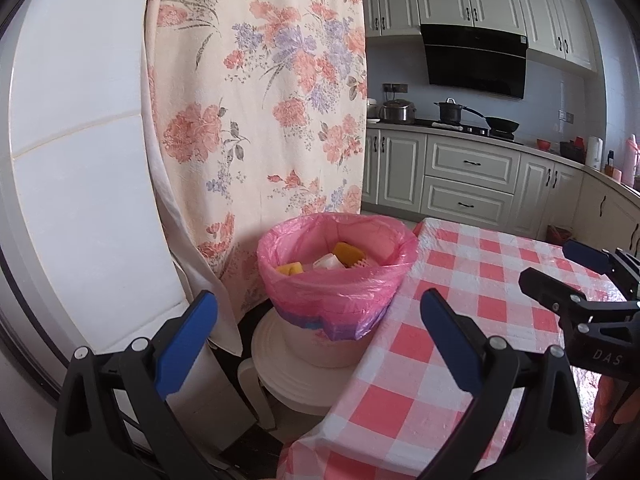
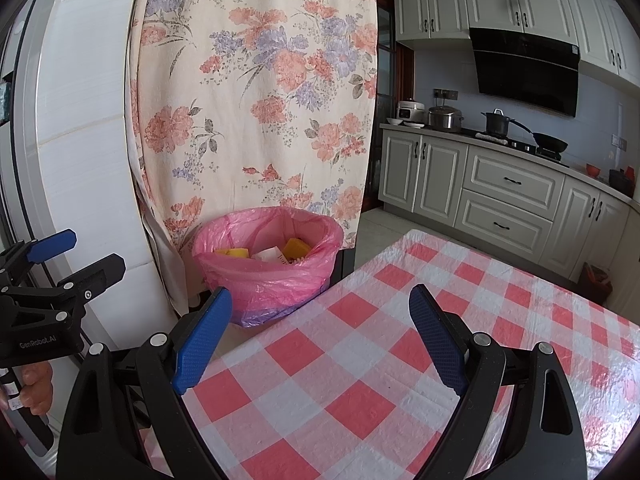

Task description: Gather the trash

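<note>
A trash bin lined with a pink bag (image 1: 336, 276) stands on a white stool (image 1: 288, 376) beside the table; it also shows in the right wrist view (image 2: 268, 268). Inside lie yellow pieces (image 1: 344, 254) and white scraps (image 1: 328, 262). My left gripper (image 1: 320, 340) is open and empty, held just in front of the bin, over the table's left edge. My right gripper (image 2: 320, 332) is open and empty above the checked tablecloth (image 2: 360, 380). Each gripper shows at the edge of the other's view, the right one (image 1: 560, 272) and the left one (image 2: 68, 256).
A floral curtain (image 1: 256, 100) hangs behind the bin. A white wall panel (image 1: 80, 160) is at the left. Kitchen cabinets (image 1: 468, 176) with pots, a pan and a range hood (image 1: 476, 60) stand across the room at the right.
</note>
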Demonstrator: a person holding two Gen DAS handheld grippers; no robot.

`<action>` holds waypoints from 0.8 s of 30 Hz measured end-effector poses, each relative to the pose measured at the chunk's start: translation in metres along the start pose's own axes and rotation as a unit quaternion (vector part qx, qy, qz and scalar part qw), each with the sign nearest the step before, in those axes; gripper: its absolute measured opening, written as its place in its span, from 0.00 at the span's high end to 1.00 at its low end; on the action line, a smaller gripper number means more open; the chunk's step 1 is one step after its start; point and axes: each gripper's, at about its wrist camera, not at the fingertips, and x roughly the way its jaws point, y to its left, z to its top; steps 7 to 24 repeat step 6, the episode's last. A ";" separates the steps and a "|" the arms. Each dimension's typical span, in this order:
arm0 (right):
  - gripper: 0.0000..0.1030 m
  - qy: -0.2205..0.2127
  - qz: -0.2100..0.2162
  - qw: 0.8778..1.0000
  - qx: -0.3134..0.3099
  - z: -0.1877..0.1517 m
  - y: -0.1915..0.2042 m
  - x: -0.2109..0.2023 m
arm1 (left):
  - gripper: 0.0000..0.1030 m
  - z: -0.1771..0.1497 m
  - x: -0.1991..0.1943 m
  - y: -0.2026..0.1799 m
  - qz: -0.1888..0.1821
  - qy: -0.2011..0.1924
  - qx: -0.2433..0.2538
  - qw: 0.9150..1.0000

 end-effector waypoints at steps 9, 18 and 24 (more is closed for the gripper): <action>0.18 -0.001 0.000 1.000 -0.001 -0.001 -0.001 0.000 | 0.05 -0.002 0.003 0.003 0.000 0.007 -0.007 1.000; 0.18 -0.001 0.000 1.000 -0.001 -0.001 -0.001 0.000 | 0.05 -0.002 0.003 0.003 0.000 0.007 -0.007 1.000; 0.18 -0.001 0.000 1.000 -0.001 -0.001 -0.001 0.000 | 0.05 -0.002 0.003 0.003 0.000 0.007 -0.007 1.000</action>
